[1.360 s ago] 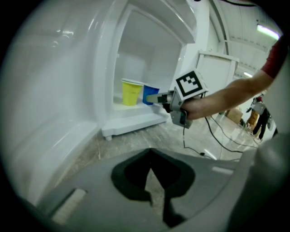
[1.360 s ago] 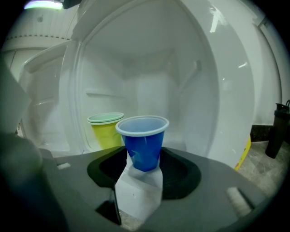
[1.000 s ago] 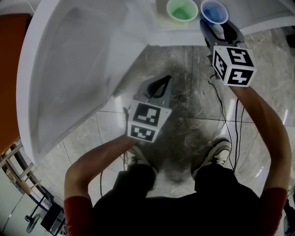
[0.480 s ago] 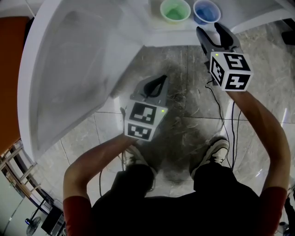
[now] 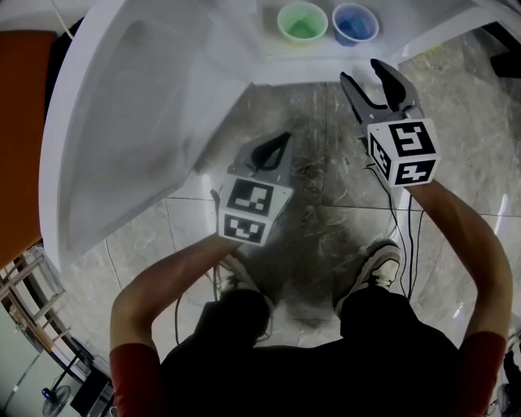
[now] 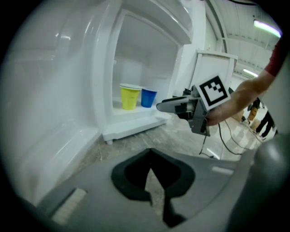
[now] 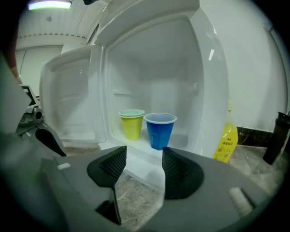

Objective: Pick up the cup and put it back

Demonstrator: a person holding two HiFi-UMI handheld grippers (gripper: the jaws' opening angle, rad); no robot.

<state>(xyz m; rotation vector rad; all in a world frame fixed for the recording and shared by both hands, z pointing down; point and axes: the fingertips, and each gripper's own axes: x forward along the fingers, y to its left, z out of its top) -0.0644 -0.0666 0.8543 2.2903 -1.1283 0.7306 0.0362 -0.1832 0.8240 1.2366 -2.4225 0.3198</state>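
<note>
A blue cup (image 5: 355, 23) (image 7: 160, 130) (image 6: 148, 97) stands upright on the white fridge shelf (image 5: 326, 50), close beside a yellow cup with a green rim (image 5: 302, 22) (image 7: 132, 124) (image 6: 130, 97). My right gripper (image 5: 364, 72) (image 7: 144, 165) is open and empty. It hangs over the floor short of the shelf and points at the blue cup; the left gripper view shows it from the side (image 6: 174, 105). My left gripper (image 5: 277, 148) (image 6: 151, 156) is lower and to the left, over the floor, its tips together with nothing between them.
The open fridge door (image 5: 138, 122) swings out along the left. A yellow bottle (image 7: 225, 145) and a dark bottle (image 7: 276, 140) stand on the floor right of the fridge. Cables (image 5: 399, 212) trail over the marble floor by the person's feet.
My right gripper has drawn back from the blue cup toward the person, jaws open; the cup stays on the shelf. The left gripper has not moved.
</note>
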